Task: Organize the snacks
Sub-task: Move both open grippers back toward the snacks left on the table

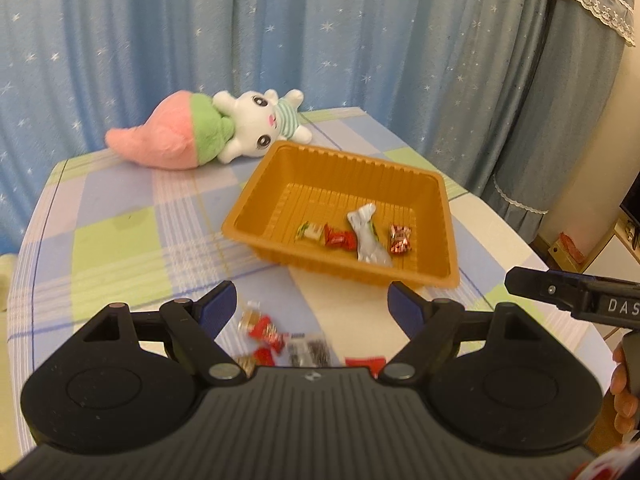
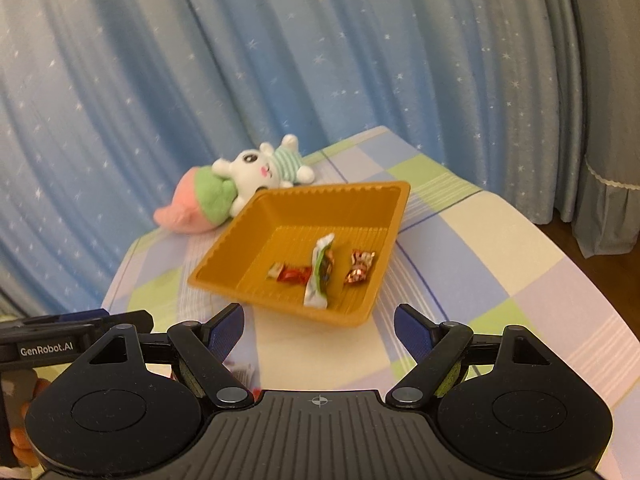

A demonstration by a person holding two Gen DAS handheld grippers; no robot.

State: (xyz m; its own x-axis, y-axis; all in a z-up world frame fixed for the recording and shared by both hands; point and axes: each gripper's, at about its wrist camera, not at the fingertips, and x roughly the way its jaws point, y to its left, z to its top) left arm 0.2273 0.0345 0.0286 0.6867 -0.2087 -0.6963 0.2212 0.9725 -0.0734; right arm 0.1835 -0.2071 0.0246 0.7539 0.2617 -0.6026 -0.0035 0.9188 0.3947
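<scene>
An orange plastic tray point(image 1: 276, 176) point(image 2: 224, 252) sits on the checked tablecloth. It holds a silver-white packet point(image 1: 366, 240) point(image 2: 318, 276) and three small wrapped candies point(image 1: 339, 237) point(image 2: 360, 266). Several loose snacks point(image 1: 266, 330) lie on the cloth in front of the tray, between the fingers of my left gripper point(image 1: 311, 309), which is open and empty just above them. My right gripper point(image 2: 319, 326) is open and empty, held before the tray's near edge. Its body shows at the right of the left wrist view point(image 1: 576, 298).
A white bunny plush with a pink and green carrot point(image 1: 200, 134) point(image 2: 236, 184) lies at the table's far side behind the tray. Blue starred curtains hang behind. The table edge point(image 1: 560, 280) drops off at the right, with furniture beyond.
</scene>
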